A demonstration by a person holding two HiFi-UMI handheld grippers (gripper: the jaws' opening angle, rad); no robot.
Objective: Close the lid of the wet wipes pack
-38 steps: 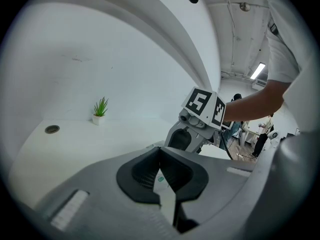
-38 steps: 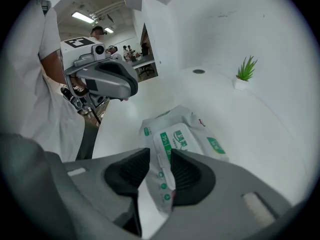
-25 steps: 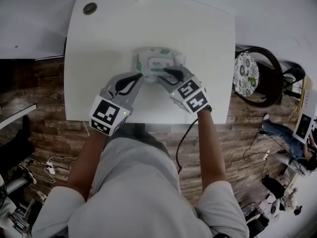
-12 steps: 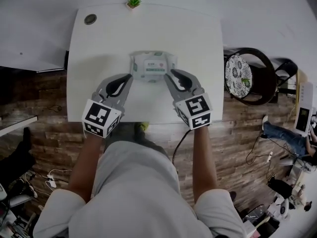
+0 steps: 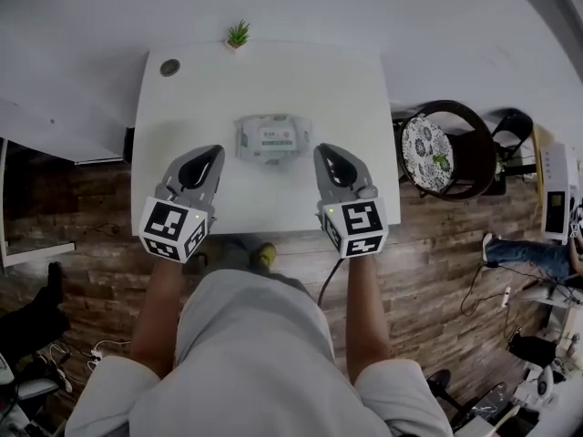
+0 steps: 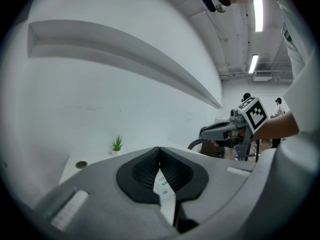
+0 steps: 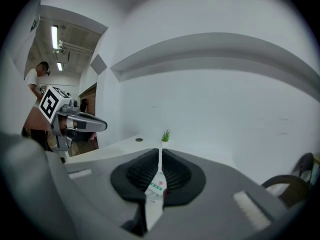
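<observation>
Head view: the wet wipes pack [image 5: 273,138] lies lid-up on the counter [image 5: 351,89], long axis left-right. The left gripper [image 5: 214,151] has its fingers together; the right gripper [image 5: 323,151] has just been closing its fingers to a narrow slit. Both are empty.

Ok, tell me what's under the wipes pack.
The pack lies flat on the white table; only tabletop shows round its edges. The patch beneath is covered by the pack, so anything there cannot be seen.
</observation>
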